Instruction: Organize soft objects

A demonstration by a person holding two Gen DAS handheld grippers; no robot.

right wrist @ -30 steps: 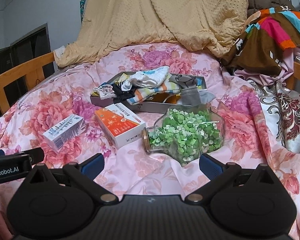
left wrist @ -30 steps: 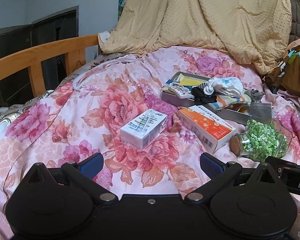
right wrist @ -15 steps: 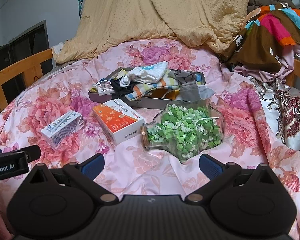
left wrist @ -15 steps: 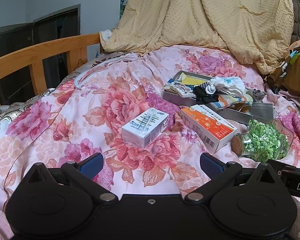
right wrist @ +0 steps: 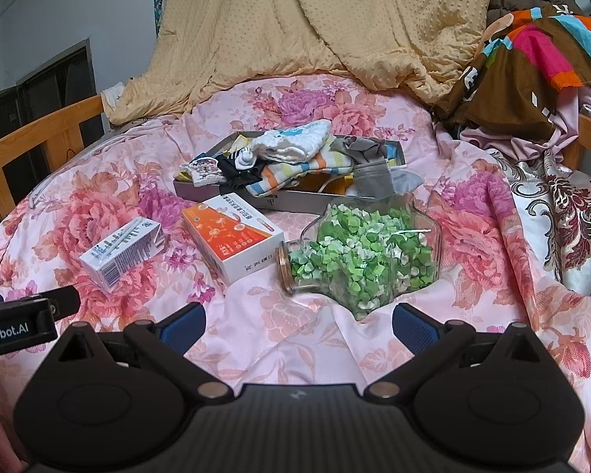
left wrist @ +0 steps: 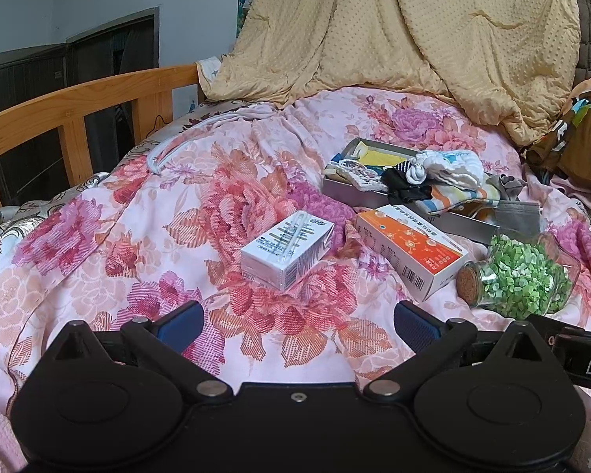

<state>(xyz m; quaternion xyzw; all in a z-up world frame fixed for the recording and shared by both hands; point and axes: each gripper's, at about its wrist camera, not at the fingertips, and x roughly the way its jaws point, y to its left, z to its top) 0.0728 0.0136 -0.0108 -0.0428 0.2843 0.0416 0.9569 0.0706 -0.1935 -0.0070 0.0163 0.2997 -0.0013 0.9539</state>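
1. The left tool [left wrist: 297,321] hangs low over the floral bedspread [left wrist: 145,244], its blue-padded fingers spread wide with nothing between them.
2. The right tool [right wrist: 298,322] is likewise spread and empty, just short of the glass jar [right wrist: 360,254].
3. The jar lies on its side on the bed, cork lid toward the left, filled with small green and white folded pieces.
4. Behind the jar sits a shallow grey tray [right wrist: 291,197] heaped with soft things: a white bundled cloth [right wrist: 291,144] on top, a striped sock [right wrist: 295,173] under it, a grey garment [right wrist: 364,149] draped over the right rim, and a black item [right wrist: 236,169] at the left.
5. An orange-and-white box [right wrist: 234,238] lies just in front of the tray, close beside the jar's lid.
6. A smaller white box [right wrist: 118,252] lies to the left of it, apart from both.
7. A beige quilt [right wrist: 315,27] is piled at the far end of the bed, with a multicoloured cloth [right wrist: 532,59] at the right.
8. A wooden bed rail [left wrist: 78,106] runs along the left side.
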